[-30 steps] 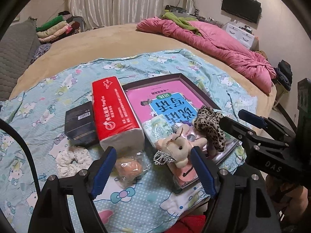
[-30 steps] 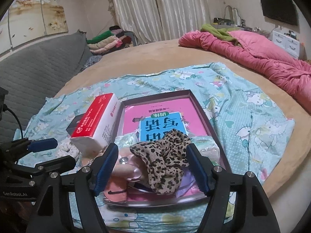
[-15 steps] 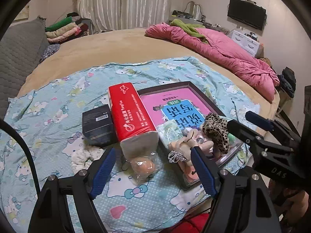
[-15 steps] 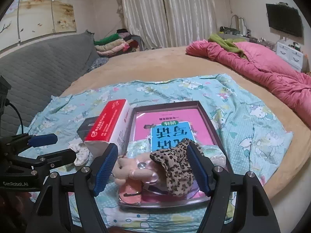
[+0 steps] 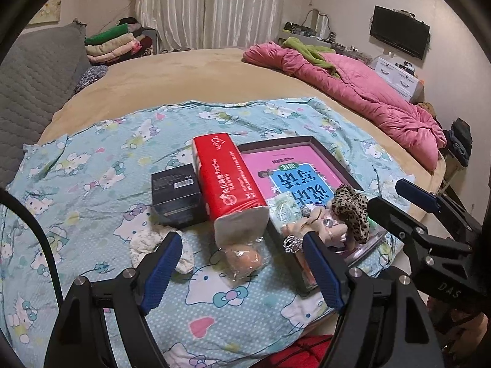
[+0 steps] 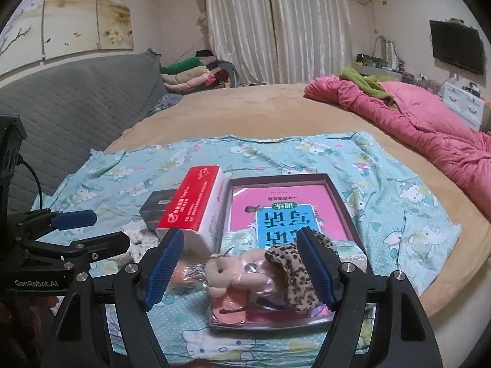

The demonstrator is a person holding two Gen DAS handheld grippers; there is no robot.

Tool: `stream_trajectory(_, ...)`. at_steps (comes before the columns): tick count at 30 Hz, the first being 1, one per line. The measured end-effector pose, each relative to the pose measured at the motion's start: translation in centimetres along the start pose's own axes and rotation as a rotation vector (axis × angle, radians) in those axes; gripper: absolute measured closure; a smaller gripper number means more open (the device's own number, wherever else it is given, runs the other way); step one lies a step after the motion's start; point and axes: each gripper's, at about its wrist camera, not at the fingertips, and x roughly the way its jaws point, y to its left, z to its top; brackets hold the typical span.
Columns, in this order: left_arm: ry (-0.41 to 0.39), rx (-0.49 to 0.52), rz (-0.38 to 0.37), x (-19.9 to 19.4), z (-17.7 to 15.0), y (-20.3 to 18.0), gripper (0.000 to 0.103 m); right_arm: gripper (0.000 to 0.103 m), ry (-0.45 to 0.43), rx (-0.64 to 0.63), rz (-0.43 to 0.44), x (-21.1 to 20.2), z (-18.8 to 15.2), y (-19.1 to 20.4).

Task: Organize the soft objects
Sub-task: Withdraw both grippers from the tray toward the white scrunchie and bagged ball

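Soft things, a plush toy [image 6: 233, 276] and a leopard-print scrunchie [image 6: 294, 273], lie together at the near edge of a shallow dark tray [image 6: 276, 178] that also holds a pink and blue book [image 6: 285, 211]. The tray sits on a cartoon-print cloth [image 5: 92, 168] spread over the bed [image 5: 190, 73], near its front edge.

Both grippers hang above the pile with nothing between the pads: the left gripper [image 5: 245, 271] has its jaws spread and empty over a bagged orange puff [image 5: 242, 257], and the right gripper [image 6: 237, 271] is likewise released over the toy and scrunchie. As I judge it, the step in hand is choosing the next piece. A good pick comes down straight over one item, takes it at its thickest part, and lifts before moving sideways, so neighbours are not dragged along.

A white scrunchie [image 5: 144, 245] waits on the cloth outside the tray, left of the puff. A red tissue pack [image 5: 227, 178] leans along the tray's left rim, with a black box [image 5: 175, 193] just beside it; both crowd the approach from that side. The toy's sparkly ring [image 5: 291, 242] may snag.
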Motion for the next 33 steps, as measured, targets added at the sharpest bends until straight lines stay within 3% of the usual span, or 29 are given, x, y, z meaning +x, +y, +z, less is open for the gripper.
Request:
stream_trajectory(19, -0.012, -0.074, 0.035, -1.6, -1.3, 3.7, 0.023, 0.026, 0.011, -0.066, 0.03, -0.5, 0.5, 3.7)
stream_trajectory(33, 0.014, -0.145, 0.07, -0.8, -3.2, 7.8, 0.023, 0.026, 0.08, -0.171, 0.067, 1.3, -0.5, 7.8)
